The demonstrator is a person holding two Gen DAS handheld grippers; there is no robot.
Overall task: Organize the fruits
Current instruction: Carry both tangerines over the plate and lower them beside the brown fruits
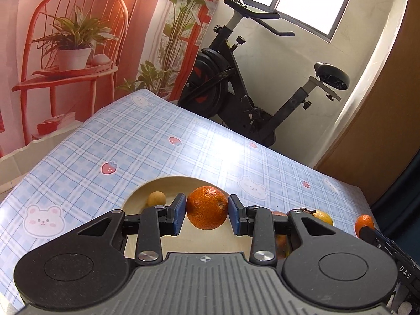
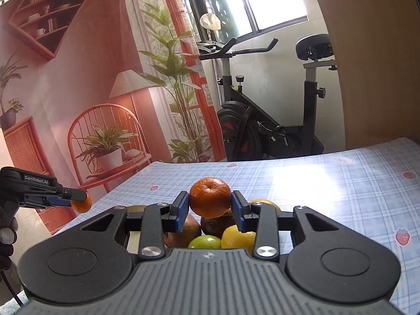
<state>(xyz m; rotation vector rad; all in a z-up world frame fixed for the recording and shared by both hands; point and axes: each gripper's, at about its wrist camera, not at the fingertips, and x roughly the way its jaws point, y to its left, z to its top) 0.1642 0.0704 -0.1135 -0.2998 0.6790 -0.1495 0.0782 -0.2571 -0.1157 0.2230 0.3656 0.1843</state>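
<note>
- Left wrist view: the left gripper [image 1: 207, 211] clamps an orange mandarin [image 1: 207, 207] between its blue pads [image 1: 179, 214], held above a pale wooden tray [image 1: 168, 183] on the blue checked tablecloth [image 1: 131, 144].
- A small tan round fruit [image 1: 156, 198] lies in the tray, left of the held mandarin; only this view shows it.
- At the right edge, the right gripper [image 1: 367, 229] shows as a dark tip with a second mandarin [image 1: 364, 223]; its jaws cannot be judged from here. A yellow fruit [image 1: 323, 216] peeks out beside it.
- Right wrist view: the right gripper's [image 2: 210, 210] jaws are closed on the second mandarin [image 2: 210, 197], just above a pile of fruit.
- Only this view shows the pile: a reddish apple [image 2: 183, 232], a dark purple fruit [image 2: 216, 225], a green fruit [image 2: 204, 242] and a lemon [image 2: 236, 237].
- Far left, the left gripper [image 2: 78, 200] holds its mandarin [image 2: 82, 204], with a gloved hand [image 2: 8, 210] behind it.
- An exercise bike [image 2: 262, 131] stands beyond the table.
</note>
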